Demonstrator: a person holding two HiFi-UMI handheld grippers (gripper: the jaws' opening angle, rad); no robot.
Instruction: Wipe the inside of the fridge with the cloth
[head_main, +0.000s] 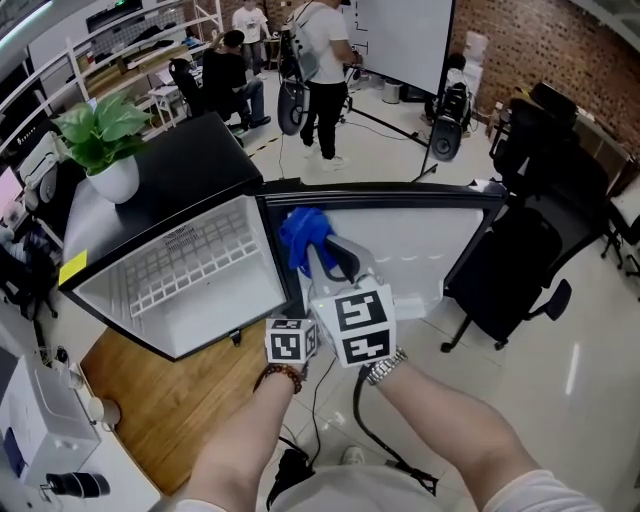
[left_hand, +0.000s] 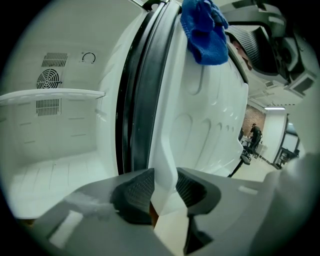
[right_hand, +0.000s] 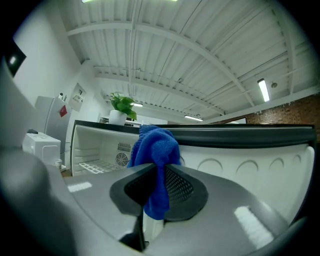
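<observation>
Holding the door (left_hand: 210, 130) edge clamped in my left gripper (left_hand: 165, 187), I had the cloth (right_hand: 157, 145) pinched in the right gripper (right_hand: 159, 187), by the door's top. Wiping not yet begun, I judged. Next move: cloth toward 9 o'clock, into the fridge (head_main: 215, 300) cavity.

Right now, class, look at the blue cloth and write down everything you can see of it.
The blue cloth is a soft, fuzzy rag, bunched rather than spread. The right tool is shut on it: its middle is pinched between the jaws, a wad bulging above, a tail hanging below. It is held by the upper edge of the open fridge door; whether it touches the door cannot be told.
</observation>
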